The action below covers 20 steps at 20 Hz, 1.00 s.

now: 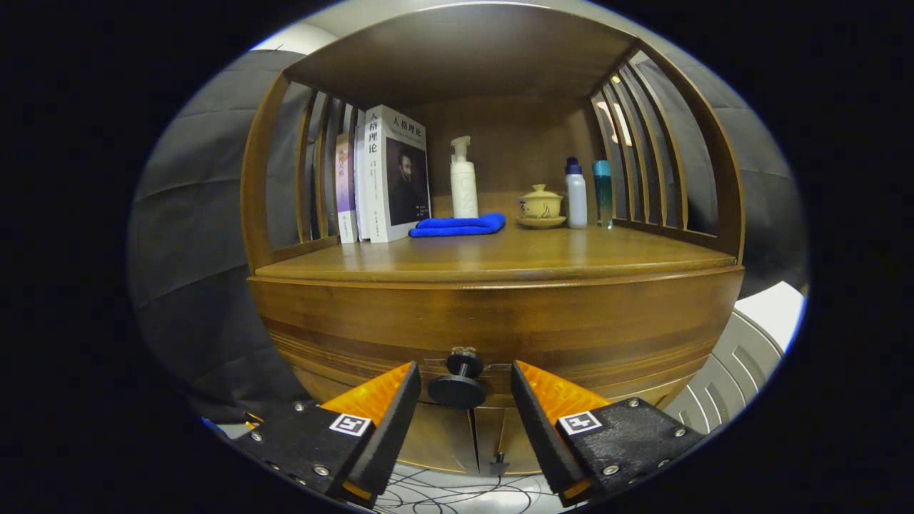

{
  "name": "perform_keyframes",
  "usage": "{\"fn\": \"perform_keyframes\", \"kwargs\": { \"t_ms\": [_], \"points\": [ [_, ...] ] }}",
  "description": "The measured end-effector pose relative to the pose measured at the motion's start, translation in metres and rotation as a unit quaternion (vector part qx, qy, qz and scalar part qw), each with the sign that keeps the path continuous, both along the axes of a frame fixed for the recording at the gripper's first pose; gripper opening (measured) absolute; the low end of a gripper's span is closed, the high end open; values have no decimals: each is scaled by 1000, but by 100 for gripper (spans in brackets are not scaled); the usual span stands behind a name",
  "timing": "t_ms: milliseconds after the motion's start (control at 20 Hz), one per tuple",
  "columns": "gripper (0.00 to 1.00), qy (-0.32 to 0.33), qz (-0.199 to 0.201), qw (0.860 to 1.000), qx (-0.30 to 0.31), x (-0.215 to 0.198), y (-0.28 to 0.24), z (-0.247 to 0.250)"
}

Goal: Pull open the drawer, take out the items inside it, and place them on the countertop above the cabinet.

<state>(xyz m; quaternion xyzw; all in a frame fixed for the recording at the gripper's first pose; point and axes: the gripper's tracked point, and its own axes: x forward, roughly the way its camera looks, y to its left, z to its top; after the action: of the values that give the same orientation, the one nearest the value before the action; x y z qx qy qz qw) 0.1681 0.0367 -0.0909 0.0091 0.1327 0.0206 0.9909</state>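
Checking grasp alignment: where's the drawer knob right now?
In the gripper view, the drawer knob sits on the closed drawer front below the countertop, between the open gripper fingers, untouched.

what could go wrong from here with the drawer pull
1. The gripper is open with the drawer knob between its fingers; the knob is small and round, so a loose or off-centre close could slip off when pulling.
2. The drawer looks shut; a skewed pull might jam it.
3. A hard yank could shake the countertop, tipping the pump bottle or lidded cup.
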Motion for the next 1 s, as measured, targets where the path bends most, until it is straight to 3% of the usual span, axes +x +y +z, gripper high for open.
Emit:
{"fn": "perform_keyframes", "kwargs": {
  "t_ms": [250,500,600,1000],
  "points": [
    [61,5,10,1000,7,9,7,-4],
    [37,-8,21,999,-39,7,8,-6],
    [33,-6,18,999,-32,5,7,-6],
    [33,-22,19,999,-38,-30,8,-4]
  ]
}}
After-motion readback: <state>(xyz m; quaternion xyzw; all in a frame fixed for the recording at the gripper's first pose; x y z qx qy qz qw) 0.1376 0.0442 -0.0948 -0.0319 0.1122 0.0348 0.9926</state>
